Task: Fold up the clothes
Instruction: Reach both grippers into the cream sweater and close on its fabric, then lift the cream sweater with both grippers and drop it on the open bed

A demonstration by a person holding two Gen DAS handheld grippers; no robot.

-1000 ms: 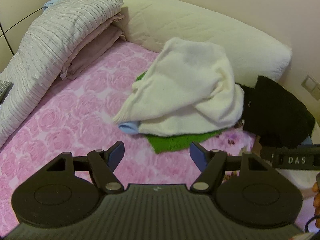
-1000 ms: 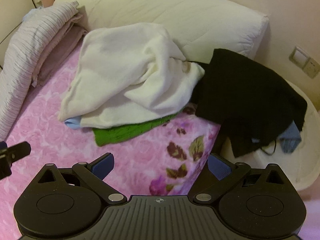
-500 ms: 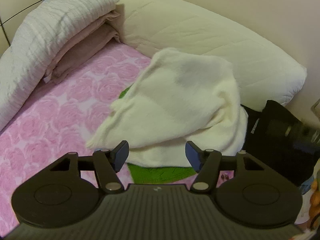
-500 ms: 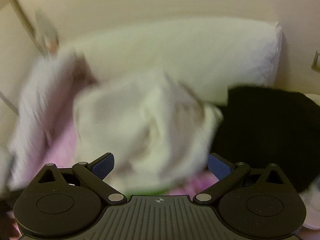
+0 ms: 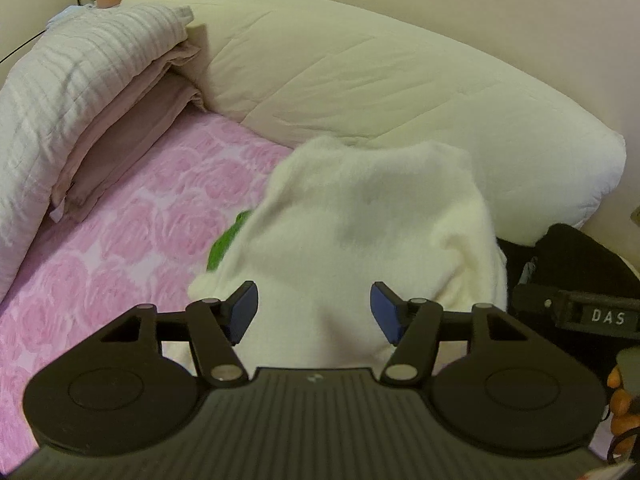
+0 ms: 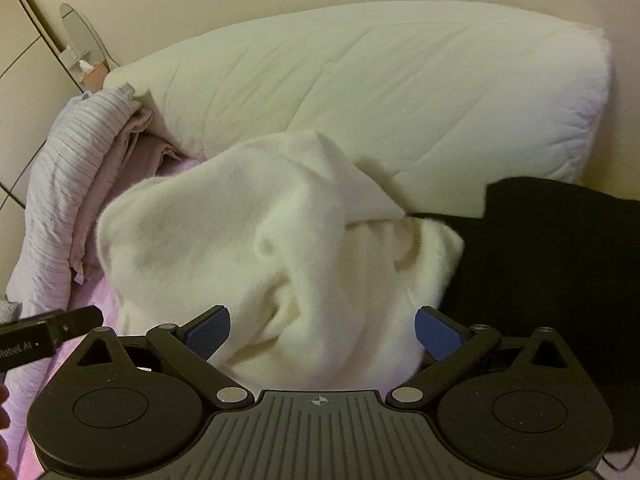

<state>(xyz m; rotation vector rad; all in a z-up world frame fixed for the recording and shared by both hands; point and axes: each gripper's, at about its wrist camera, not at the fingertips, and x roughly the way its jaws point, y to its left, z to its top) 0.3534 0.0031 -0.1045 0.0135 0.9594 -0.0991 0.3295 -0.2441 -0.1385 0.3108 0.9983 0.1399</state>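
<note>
- Cream sweater (image 5: 360, 232) lies crumpled on the pink rose-print bedsheet (image 5: 120, 248), against the big quilted pillow (image 5: 380, 92).
- We see a green garment (image 5: 228, 244) peeking out under its left edge and a black garment (image 6: 552, 264) touching its right side.
- Our left gripper (image 5: 314, 312) has its jaws wide apart over the sweater, clamping nothing.
- Our right gripper (image 6: 322, 330) likewise stands wide over the cream folds, with nothing gripped.
- Folded blankets (image 5: 72, 92) sit stacked at the left.
</note>
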